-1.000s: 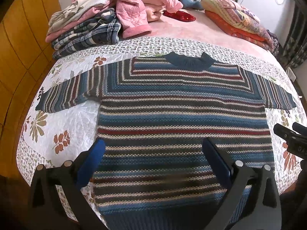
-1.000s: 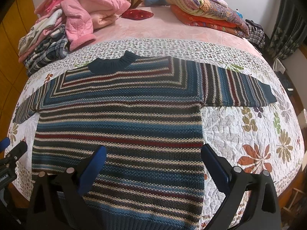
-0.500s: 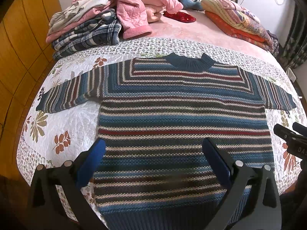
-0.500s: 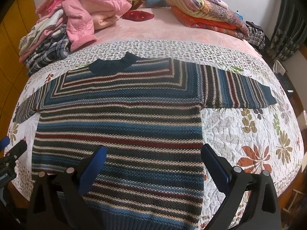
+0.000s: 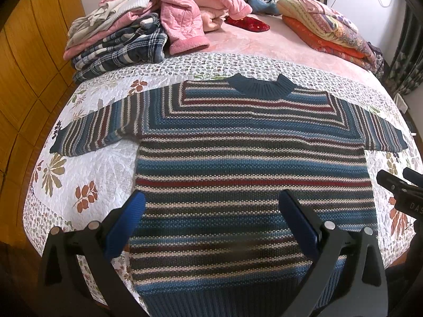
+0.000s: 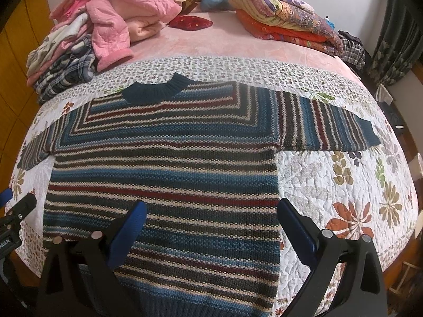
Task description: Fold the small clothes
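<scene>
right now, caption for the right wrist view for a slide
Open right gripper above a striped knit sweater spread flat on a floral quilt.

Ribbed navy hem of the striped knitted sweater [image 5: 238,298], partly hidden behind the black frame of the left gripper [image 5: 211,219] and cut off by the lower edge; far left sleeve cuff [image 6: 25,158] runs toward the frame edge in the right wrist view; small blurred smudge on the sweater's lower stripes [image 5: 243,248], nature undeterminable
</scene>
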### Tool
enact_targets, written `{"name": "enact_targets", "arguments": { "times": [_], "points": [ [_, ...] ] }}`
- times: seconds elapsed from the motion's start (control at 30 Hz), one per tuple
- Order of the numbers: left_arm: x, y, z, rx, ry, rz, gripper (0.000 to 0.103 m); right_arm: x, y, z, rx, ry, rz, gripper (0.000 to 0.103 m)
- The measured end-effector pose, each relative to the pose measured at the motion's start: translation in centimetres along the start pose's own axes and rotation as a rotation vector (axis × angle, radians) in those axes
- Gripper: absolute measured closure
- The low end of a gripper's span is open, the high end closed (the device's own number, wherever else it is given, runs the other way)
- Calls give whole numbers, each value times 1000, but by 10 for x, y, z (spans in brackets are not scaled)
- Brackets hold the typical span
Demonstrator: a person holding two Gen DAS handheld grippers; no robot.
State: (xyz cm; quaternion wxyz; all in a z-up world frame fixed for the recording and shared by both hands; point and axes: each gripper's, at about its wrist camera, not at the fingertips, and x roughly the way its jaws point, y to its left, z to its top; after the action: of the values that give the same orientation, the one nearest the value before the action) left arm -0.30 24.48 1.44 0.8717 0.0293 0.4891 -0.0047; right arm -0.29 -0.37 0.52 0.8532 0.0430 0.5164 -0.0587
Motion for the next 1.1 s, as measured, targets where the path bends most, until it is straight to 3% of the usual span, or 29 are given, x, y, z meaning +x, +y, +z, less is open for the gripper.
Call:
{"name": "enact_targets", "arguments": {
  "times": [0.5, 0.7, 0.9, 1.1],
  "points": [
    [0, -2, 1, 4, -2, 0, 3, -1, 0, 2, 0, -2, 0, 4],
    [7, -11, 20, 3, 4, -27, 3, 5, -28, 27, 66, 21, 48, 4],
    [38, -28, 49, -19, 3, 15, 3, 30, -113, 74, 237, 46, 46, 4],
    [77, -62, 87, -19, -10, 5, 3, 82, -234, 103, 423, 127, 2, 4]
  ]
}}
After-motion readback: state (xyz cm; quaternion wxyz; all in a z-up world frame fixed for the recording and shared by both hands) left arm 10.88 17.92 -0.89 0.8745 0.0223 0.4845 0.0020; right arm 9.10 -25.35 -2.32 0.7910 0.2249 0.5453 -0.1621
